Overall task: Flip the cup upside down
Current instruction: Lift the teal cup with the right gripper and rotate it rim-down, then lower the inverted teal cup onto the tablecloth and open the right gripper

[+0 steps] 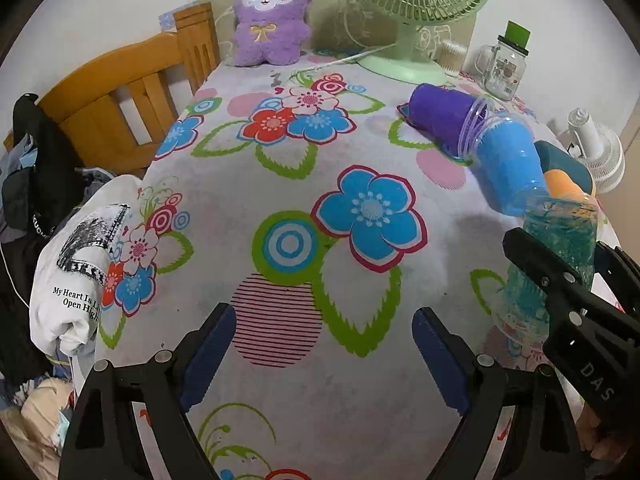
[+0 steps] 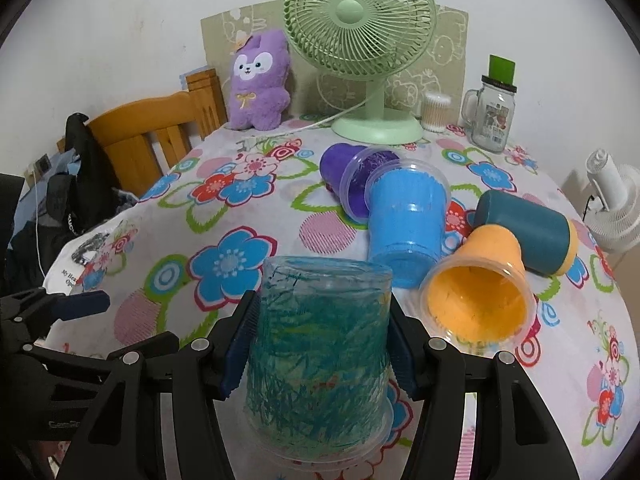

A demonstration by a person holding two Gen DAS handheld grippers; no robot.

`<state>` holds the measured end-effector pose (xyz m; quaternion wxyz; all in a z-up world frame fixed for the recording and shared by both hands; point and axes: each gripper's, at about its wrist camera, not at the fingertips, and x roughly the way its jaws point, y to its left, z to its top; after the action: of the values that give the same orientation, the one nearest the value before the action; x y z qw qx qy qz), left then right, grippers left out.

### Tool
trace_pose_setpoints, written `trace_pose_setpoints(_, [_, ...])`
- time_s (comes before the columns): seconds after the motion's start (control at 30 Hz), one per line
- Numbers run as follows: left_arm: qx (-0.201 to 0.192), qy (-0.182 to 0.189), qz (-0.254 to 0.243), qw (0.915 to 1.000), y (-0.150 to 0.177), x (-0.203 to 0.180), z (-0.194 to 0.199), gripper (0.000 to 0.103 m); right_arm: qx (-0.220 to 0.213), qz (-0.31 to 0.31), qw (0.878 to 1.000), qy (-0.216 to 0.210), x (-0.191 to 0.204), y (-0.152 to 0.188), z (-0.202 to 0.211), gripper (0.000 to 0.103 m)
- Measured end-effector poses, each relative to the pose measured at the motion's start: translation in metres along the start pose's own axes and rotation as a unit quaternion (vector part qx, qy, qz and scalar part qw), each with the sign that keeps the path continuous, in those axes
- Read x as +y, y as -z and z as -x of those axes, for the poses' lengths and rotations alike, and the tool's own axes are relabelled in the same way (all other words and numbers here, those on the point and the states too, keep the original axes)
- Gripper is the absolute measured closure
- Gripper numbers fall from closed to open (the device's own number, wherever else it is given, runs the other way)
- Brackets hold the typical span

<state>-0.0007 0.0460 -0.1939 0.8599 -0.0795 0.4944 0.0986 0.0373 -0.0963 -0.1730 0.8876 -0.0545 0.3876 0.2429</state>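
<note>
A clear plastic cup scribbled teal (image 2: 320,356) stands upside down, rim low near the flowered tablecloth, held between the pads of my right gripper (image 2: 320,344), which is shut on its sides. It also shows at the right of the left wrist view (image 1: 548,256), with the right gripper (image 1: 560,280) around it. My left gripper (image 1: 324,344) is open and empty over the cloth, to the left of that cup. Several other cups lie on their sides beyond: purple (image 2: 352,176), blue (image 2: 404,224), orange (image 2: 480,288) and dark teal (image 2: 528,228).
A green desk fan (image 2: 360,40), a purple plush toy (image 2: 256,80), a cotton swab tub (image 2: 436,112) and a glass mug jar (image 2: 492,116) stand at the back. A wooden chair (image 1: 120,92) and piled clothes (image 1: 72,264) are at the left edge. A white fan (image 2: 616,200) is at right.
</note>
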Motion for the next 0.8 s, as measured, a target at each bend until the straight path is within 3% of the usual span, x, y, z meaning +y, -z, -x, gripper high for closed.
trace_pose_setpoints(0.4, [0.051,0.017,-0.016,0.9985,0.004,-0.005,0.000,0.012,0.056,-0.025,0.998,0.000,-0.004,0.009,0.007,0.040])
trace_pose_setpoints(0.6, [0.024,-0.003,-0.071,0.9972,0.009,-0.015,0.005,0.012,0.089,-0.050,0.994,-0.033,-0.007,0.017,0.002,0.036])
trace_pose_setpoints(0.73, [0.027,0.009,-0.070,0.9971,0.010,-0.015,0.003,0.012,0.091,-0.051,0.994,-0.037,-0.009,0.019,0.002,0.017])
trace_pose_setpoints(0.8, [0.026,0.011,-0.069,0.9972,0.010,-0.015,0.002,0.012,0.086,-0.047,0.995,-0.032,-0.009,0.019,0.003,0.015])
